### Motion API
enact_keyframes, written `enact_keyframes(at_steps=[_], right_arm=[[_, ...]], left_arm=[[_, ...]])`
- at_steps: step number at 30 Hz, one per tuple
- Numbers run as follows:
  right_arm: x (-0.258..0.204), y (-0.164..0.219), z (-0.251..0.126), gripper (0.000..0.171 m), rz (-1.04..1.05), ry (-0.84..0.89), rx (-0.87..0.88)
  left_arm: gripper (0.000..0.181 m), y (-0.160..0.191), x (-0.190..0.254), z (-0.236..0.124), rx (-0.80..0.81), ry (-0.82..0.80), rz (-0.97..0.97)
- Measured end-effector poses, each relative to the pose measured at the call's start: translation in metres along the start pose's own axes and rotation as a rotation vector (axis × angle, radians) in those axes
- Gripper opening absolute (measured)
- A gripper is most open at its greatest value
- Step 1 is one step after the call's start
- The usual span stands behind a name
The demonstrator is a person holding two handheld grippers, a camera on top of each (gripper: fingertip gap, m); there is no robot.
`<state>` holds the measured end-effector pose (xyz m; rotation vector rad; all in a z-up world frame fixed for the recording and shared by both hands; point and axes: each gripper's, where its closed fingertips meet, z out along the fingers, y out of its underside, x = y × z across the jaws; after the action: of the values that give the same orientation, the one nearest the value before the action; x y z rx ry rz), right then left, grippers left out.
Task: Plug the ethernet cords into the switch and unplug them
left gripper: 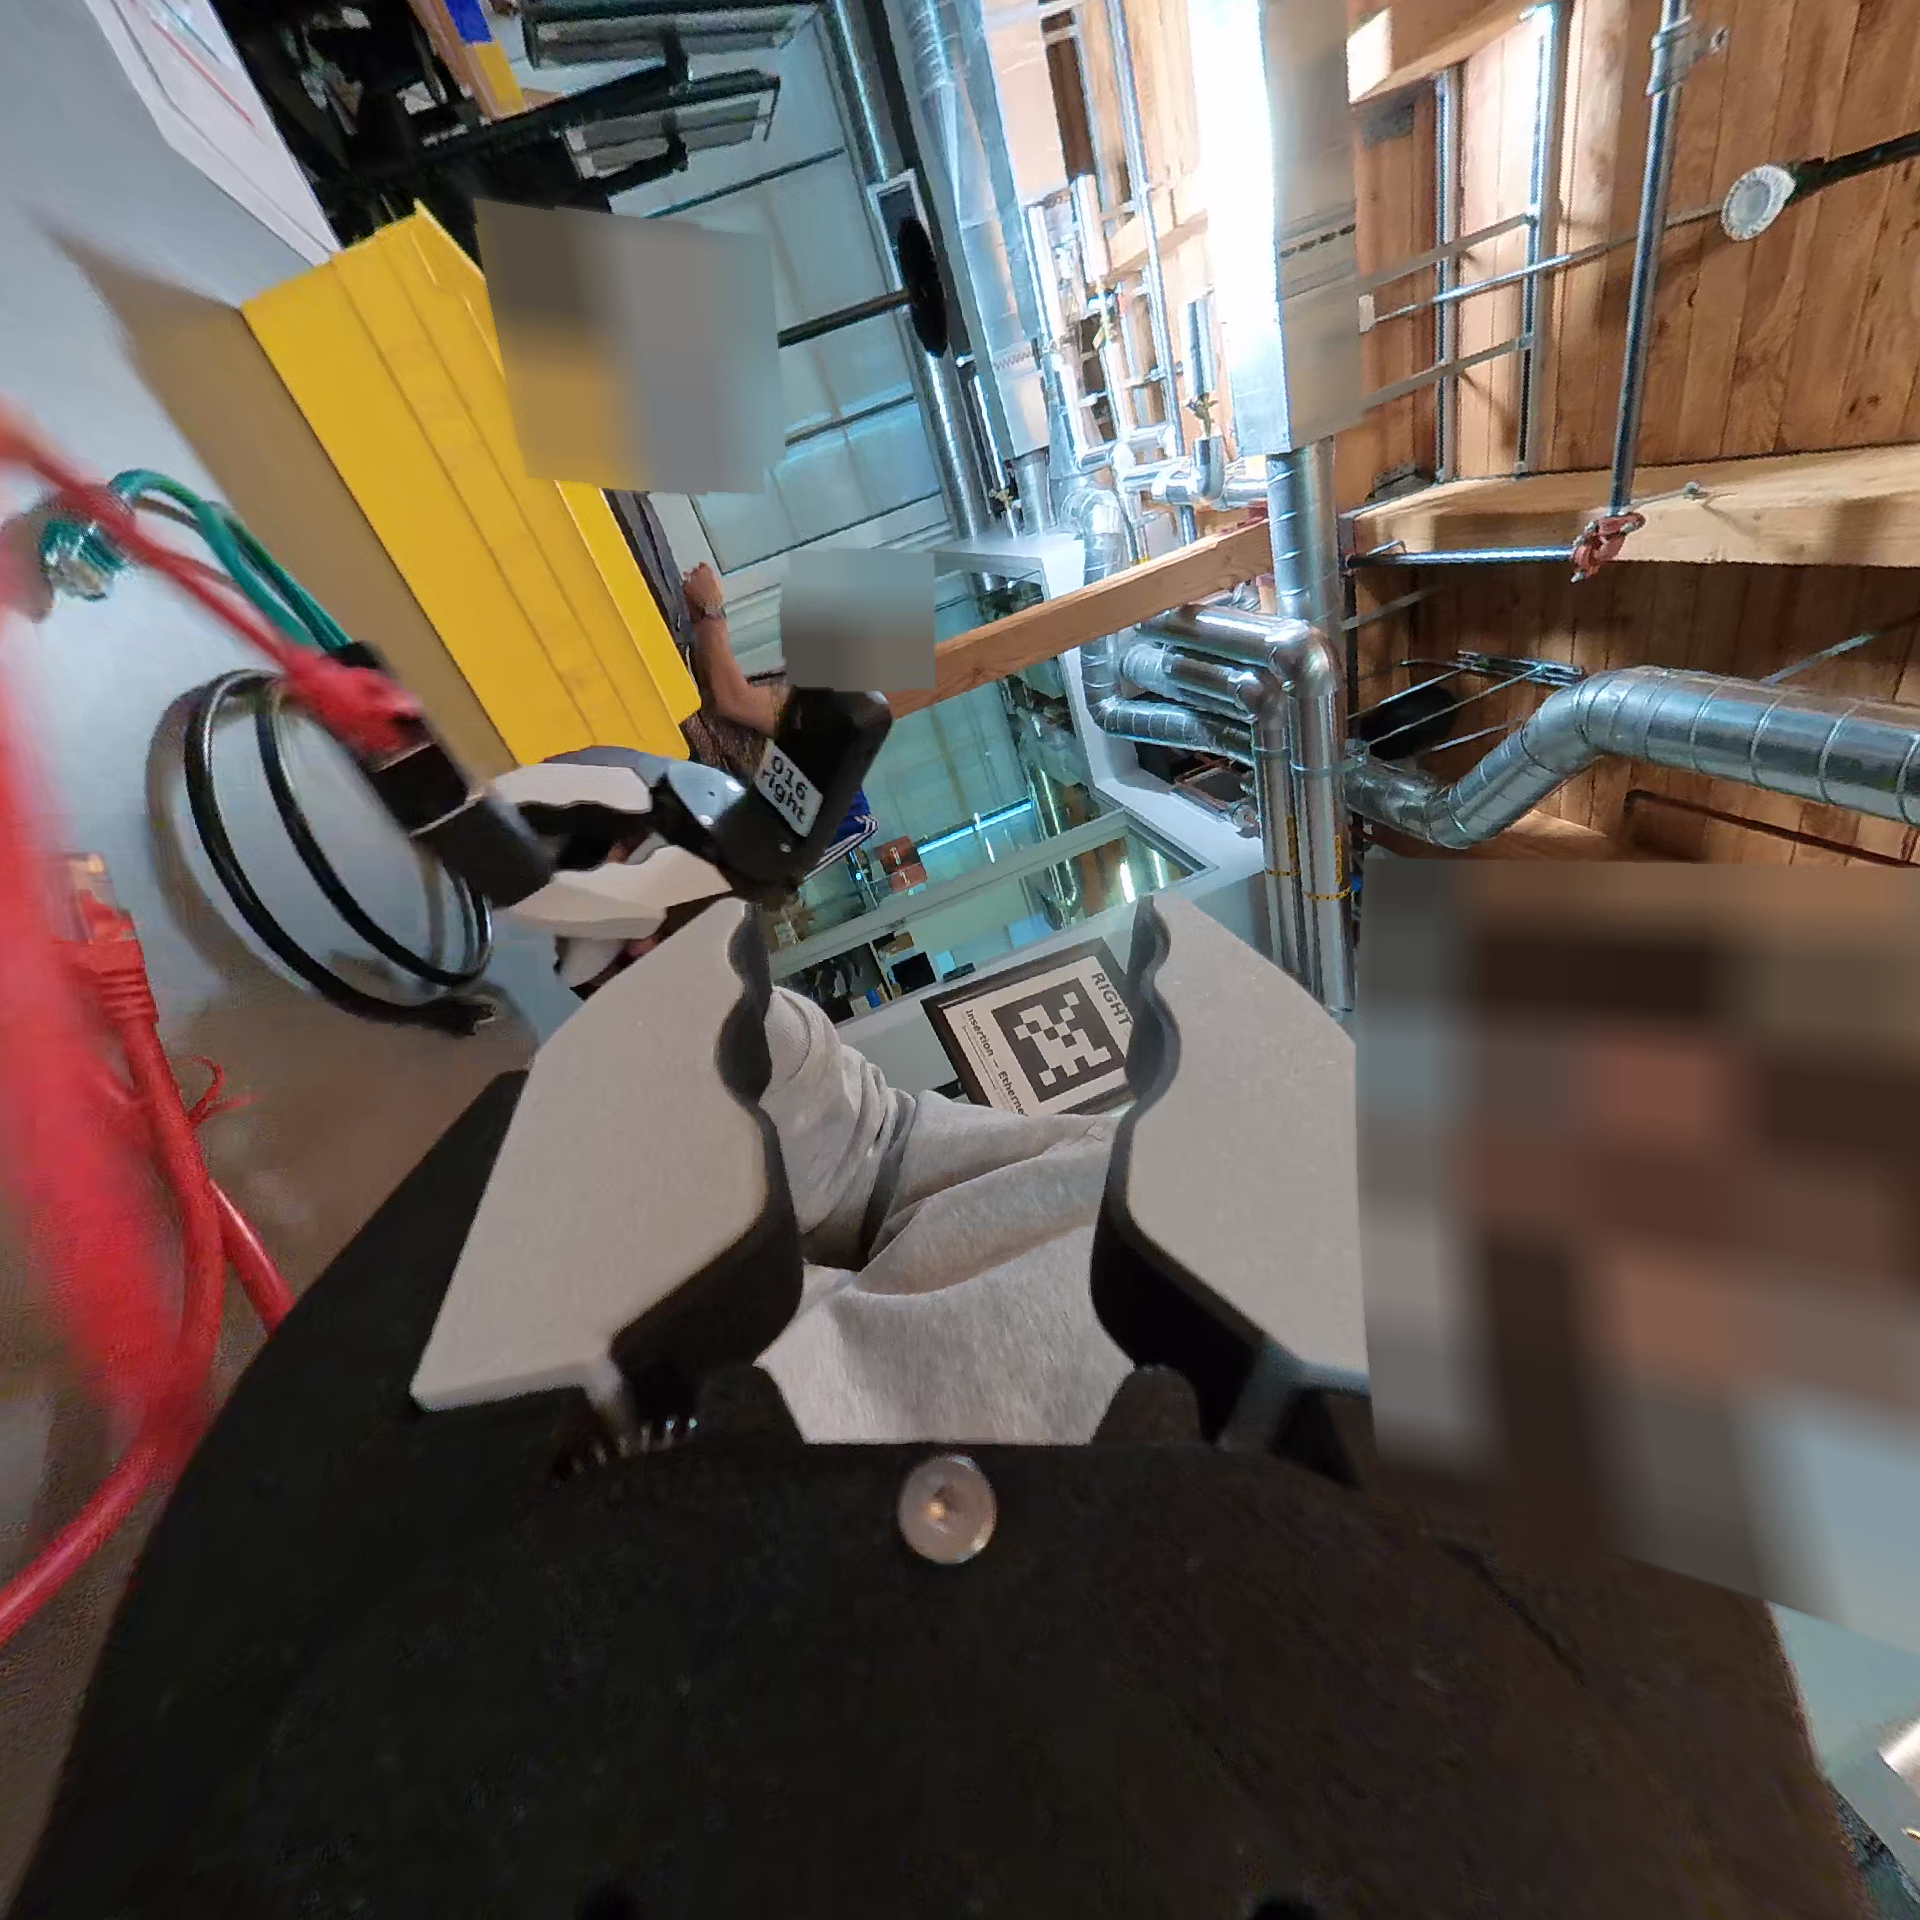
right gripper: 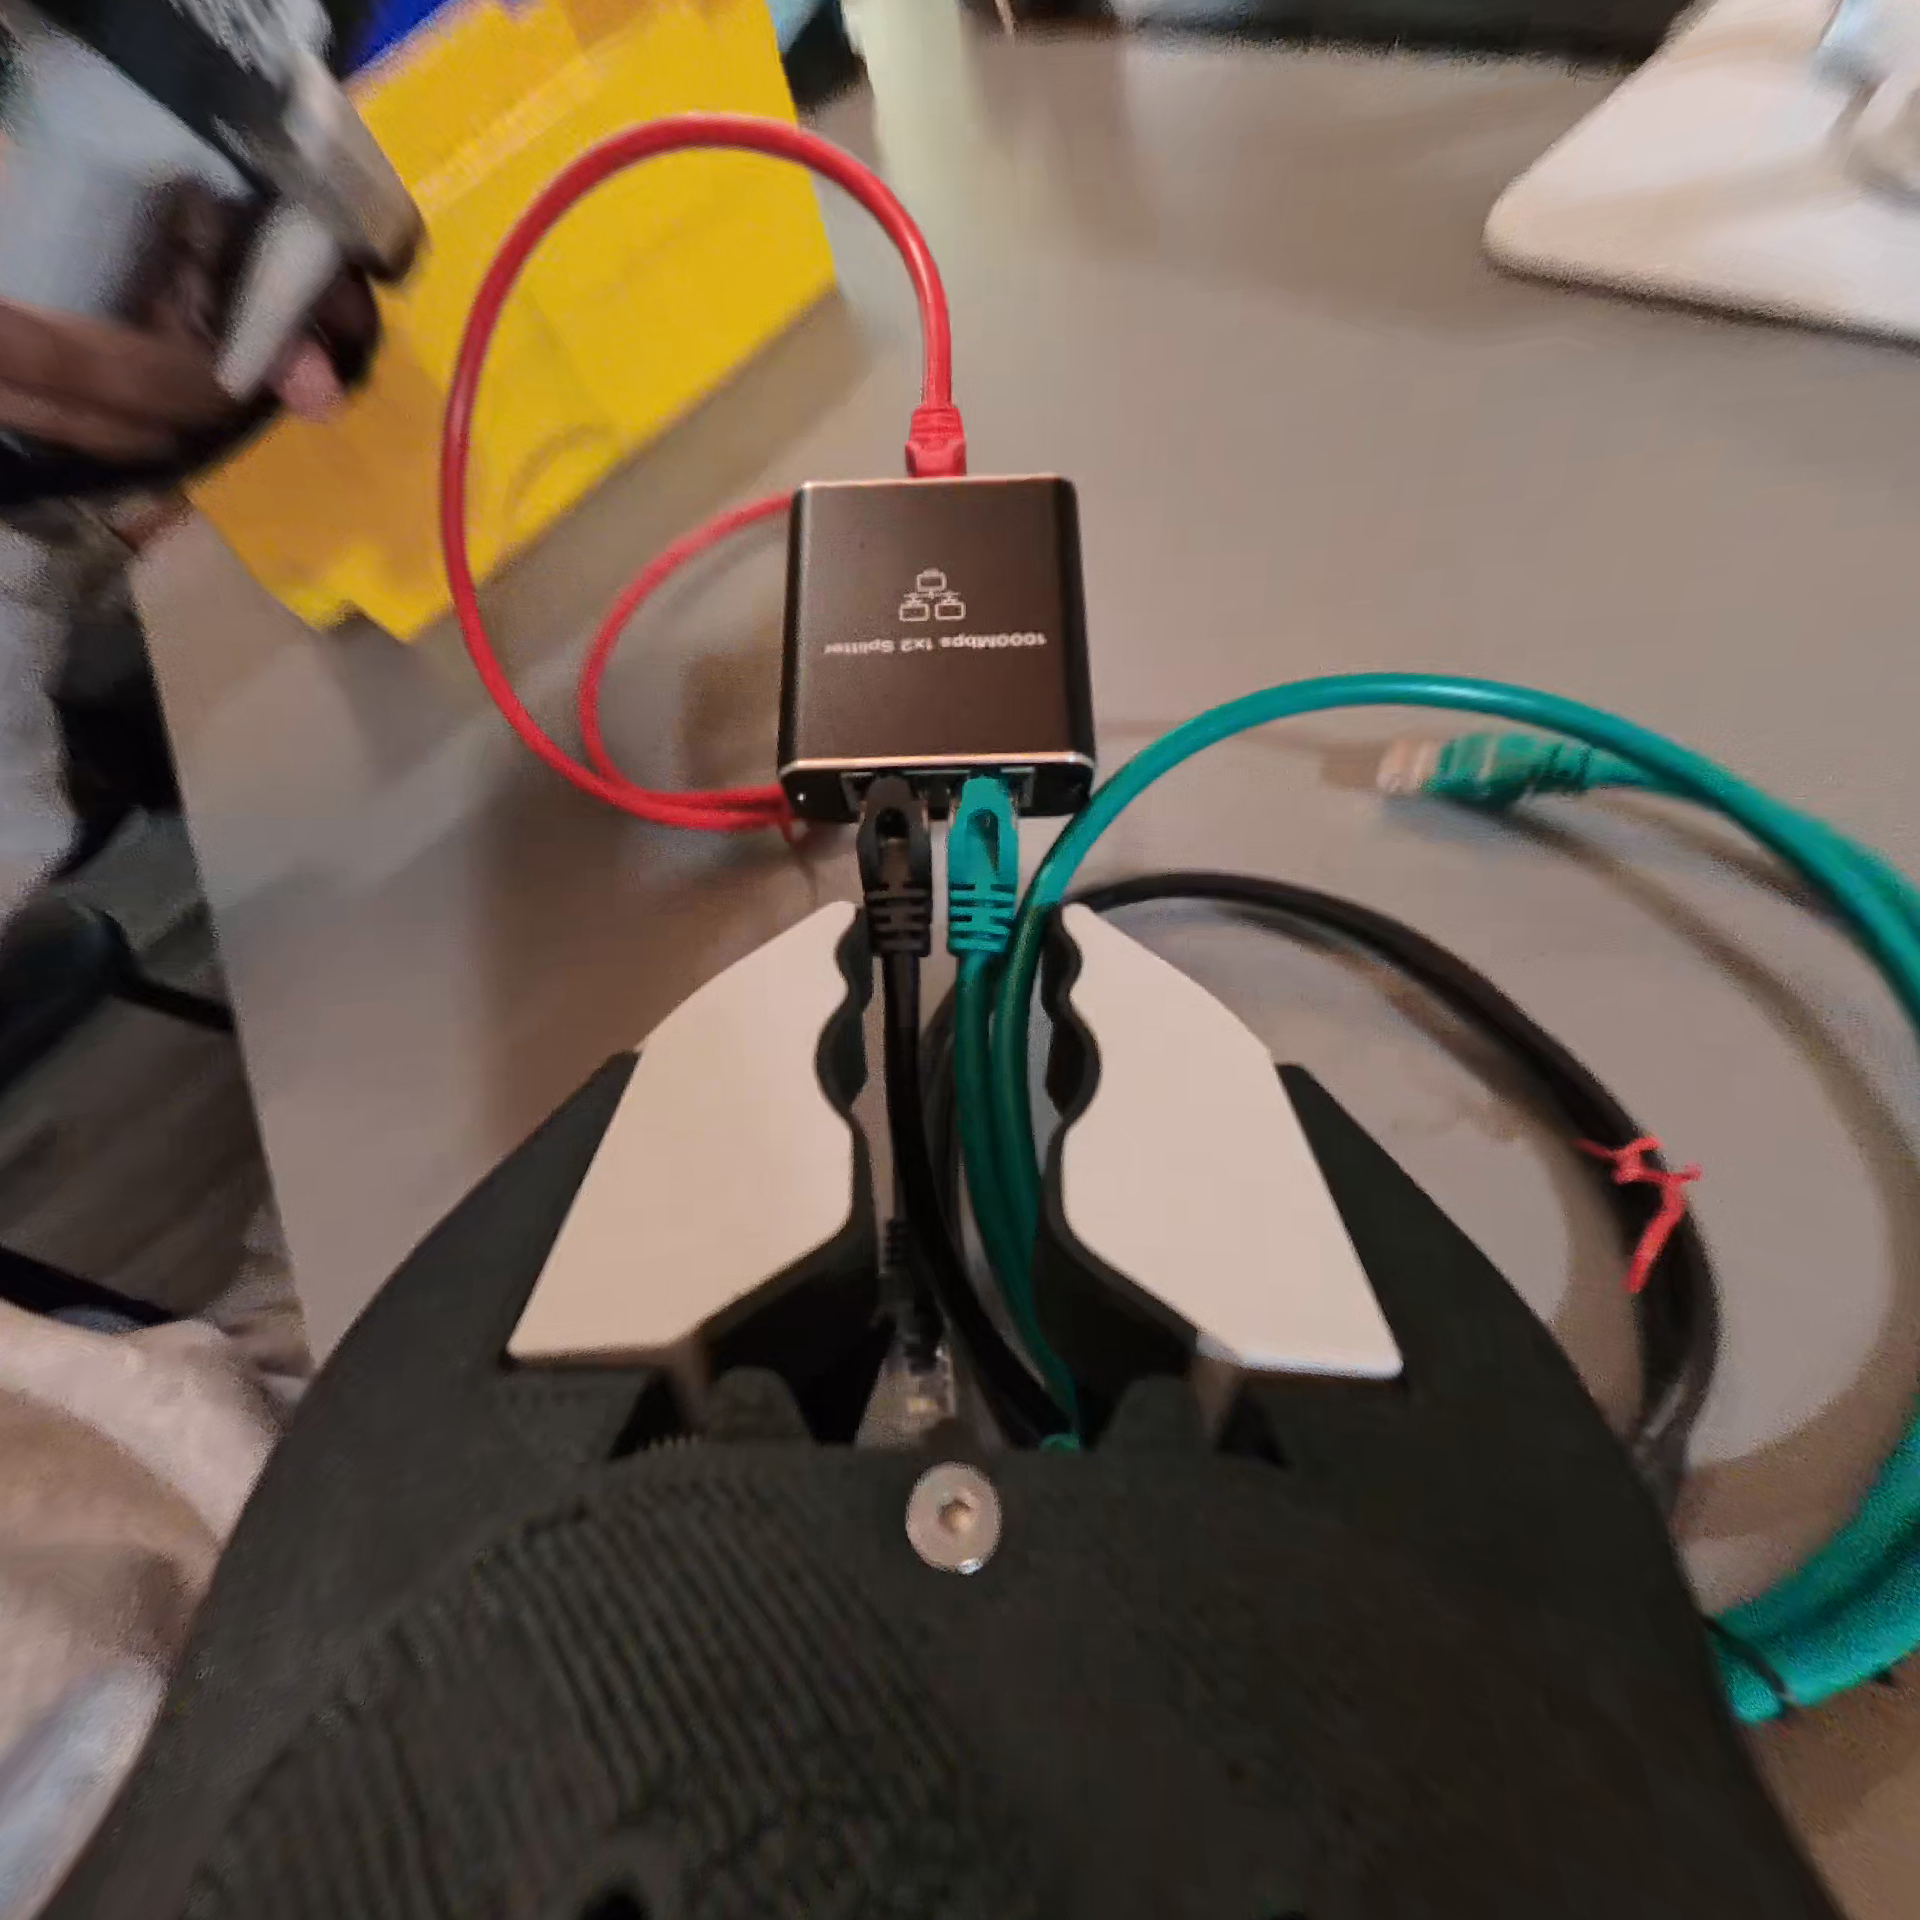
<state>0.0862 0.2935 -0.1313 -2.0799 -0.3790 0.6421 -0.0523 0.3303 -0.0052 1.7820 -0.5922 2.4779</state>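
Observation:
In the right wrist view the dark switch (right gripper: 935, 634) lies on the grey table (right gripper: 1299, 436). A red cord (right gripper: 935, 431) is plugged into its far side. A black plug (right gripper: 894, 873) and a green plug (right gripper: 982, 868) sit in its near ports. My right gripper (right gripper: 956, 935) is partly open, its fingers straddling the black and green cords just behind the plugs. My left gripper (left gripper: 943, 930) is open, empty, raised and tilted toward the room. In the left wrist view the right gripper (left gripper: 520, 831) is at the switch (left gripper: 416, 774).
A yellow box (right gripper: 582, 312) stands left of the switch. A loose green plug (right gripper: 1486, 769) and a black cable coil (right gripper: 1558, 1091) lie to the right. A white object (right gripper: 1714, 208) is at the far right. A blurred red cord (left gripper: 94, 1039) hangs close to the left camera.

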Motion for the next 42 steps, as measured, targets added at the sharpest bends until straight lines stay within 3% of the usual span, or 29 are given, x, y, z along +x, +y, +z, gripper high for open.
enact_keyframes(at_steps=[1, 8, 15, 22, 26, 30, 35, 42], right_arm=[[0.0, -0.011, -0.008, 0.032, 0.004, -0.009, 0.051], [0.012, -0.078, -0.084, 0.031, 0.033, 0.0, 0.355], [0.026, -0.164, -0.193, 0.031, -0.013, 0.071, 0.625], [0.067, -0.215, -0.316, 0.031, 0.014, 0.33, 0.755], [0.098, -0.195, -0.369, 0.032, 0.093, 0.484, 0.843], [0.139, -0.142, -0.382, 0.031, 0.243, 0.561, 0.928], [0.195, -0.058, -0.371, 0.032, 0.385, 0.734, 0.989], [0.198, -0.044, -0.328, 0.032, 0.17, 0.959, 0.748]], left_arm=[[0.067, -0.002, 0.001, -0.002, 0.014, 0.006, 0.005], [0.066, -0.023, 0.02, -0.015, 0.144, 0.092, 0.063], [0.067, -0.027, 0.03, -0.015, 0.182, 0.113, 0.11], [0.069, -0.025, 0.023, -0.01, 0.173, 0.121, 0.069], [0.069, -0.024, 0.021, -0.008, 0.169, 0.123, 0.061], [0.069, -0.023, 0.021, -0.004, 0.166, 0.124, 0.056], [0.069, -0.019, 0.022, 0.001, 0.151, 0.123, 0.056], [0.069, -0.019, 0.013, 0.001, 0.153, 0.107, 0.042]])
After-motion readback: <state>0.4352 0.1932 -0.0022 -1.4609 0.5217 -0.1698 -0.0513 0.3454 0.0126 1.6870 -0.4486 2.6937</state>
